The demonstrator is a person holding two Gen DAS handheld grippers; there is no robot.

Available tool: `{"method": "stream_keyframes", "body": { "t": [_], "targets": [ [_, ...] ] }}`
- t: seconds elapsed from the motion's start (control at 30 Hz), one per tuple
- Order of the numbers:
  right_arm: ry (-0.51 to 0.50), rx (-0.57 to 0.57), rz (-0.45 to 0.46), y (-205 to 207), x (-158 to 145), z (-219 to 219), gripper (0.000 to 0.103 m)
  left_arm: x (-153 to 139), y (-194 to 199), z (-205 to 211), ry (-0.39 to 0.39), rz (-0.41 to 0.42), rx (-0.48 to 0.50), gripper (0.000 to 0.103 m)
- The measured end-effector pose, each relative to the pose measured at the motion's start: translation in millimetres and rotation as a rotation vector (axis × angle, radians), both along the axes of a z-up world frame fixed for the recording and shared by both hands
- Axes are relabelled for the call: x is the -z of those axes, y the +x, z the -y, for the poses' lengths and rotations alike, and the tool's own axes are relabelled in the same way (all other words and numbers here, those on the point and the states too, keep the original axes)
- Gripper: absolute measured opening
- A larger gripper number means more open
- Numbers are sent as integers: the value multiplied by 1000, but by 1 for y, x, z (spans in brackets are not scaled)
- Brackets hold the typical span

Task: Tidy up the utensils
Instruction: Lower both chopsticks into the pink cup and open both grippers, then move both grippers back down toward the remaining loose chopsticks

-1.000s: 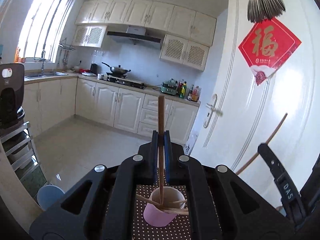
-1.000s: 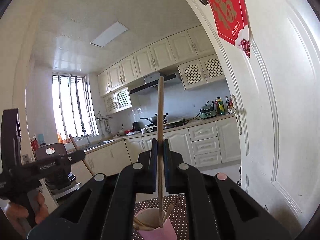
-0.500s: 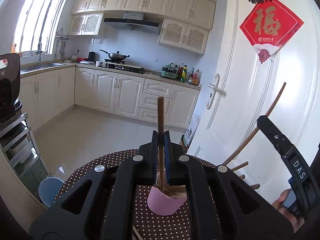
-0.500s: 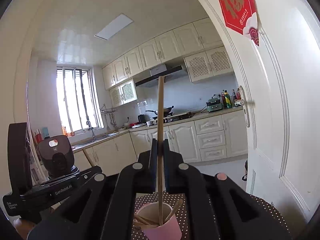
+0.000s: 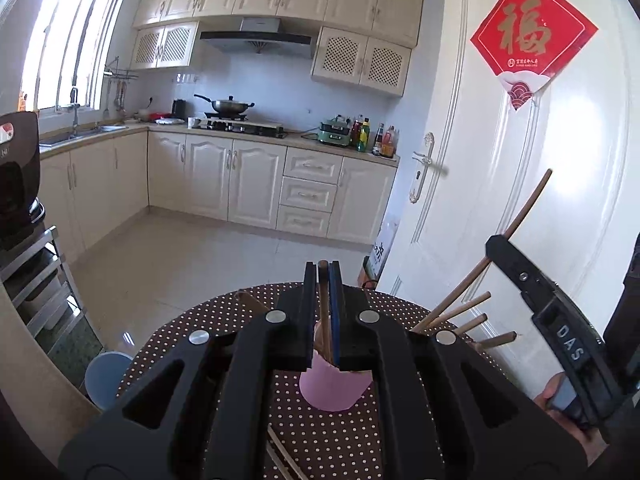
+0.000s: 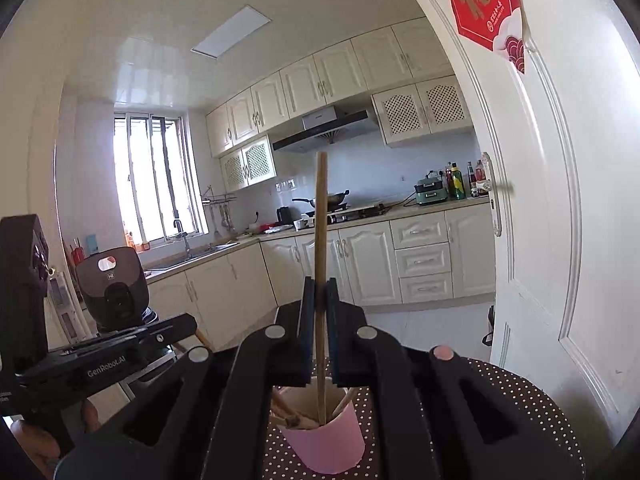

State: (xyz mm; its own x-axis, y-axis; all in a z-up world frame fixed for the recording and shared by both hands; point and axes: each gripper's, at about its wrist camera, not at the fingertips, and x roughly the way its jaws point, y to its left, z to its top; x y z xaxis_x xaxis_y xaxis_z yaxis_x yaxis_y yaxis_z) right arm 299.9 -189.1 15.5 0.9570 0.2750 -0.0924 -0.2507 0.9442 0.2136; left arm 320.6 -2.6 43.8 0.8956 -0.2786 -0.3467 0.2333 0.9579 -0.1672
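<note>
Both grippers clenched, each on 1 wooden chopstick, held upright over the pink paper cup [image 6: 324,436] so tips drop straight in. Left gripper [image 5: 323,320] grips a dark brown wooden chopstick [image 5: 322,300], lower end w/in the cup mouth, top barely above the jaws. Right gripper [image 6: 320,320] grips a pale wooden chopstick [image 6: 320,220], tip inside the cup among others leaning on the rim. Cup sits on the brown polka-dot round table [image 5: 340,440]; judging by this, release comes next
</note>
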Motion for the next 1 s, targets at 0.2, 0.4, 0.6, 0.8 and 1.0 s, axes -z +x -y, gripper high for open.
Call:
{"method": "stream_keyframes", "body": {
  "t": [0.2, 0.4, 0.6, 0.8, 1.0],
  "targets": [
    [-15, -3, -42, 1, 4, -3, 5, -5, -9, -3, 6, -5, -12, 7],
    [15, -23, -83, -2, 4, 0, 7, -10, -23, -8, 2, -3, -10, 7],
    [30, -25, -90, -15, -2, 5, 8, -11, -35, -10, 14, -20, -13, 17],
    [24, -36, -96, -37, -7, 10, 11, -7, -63, -12, 54, -12, -30, 57],
    [8, -52, -129, -62, 2, 13, 19, 5, -82, -17, 76, -68, -22, 60]
  ]
}}
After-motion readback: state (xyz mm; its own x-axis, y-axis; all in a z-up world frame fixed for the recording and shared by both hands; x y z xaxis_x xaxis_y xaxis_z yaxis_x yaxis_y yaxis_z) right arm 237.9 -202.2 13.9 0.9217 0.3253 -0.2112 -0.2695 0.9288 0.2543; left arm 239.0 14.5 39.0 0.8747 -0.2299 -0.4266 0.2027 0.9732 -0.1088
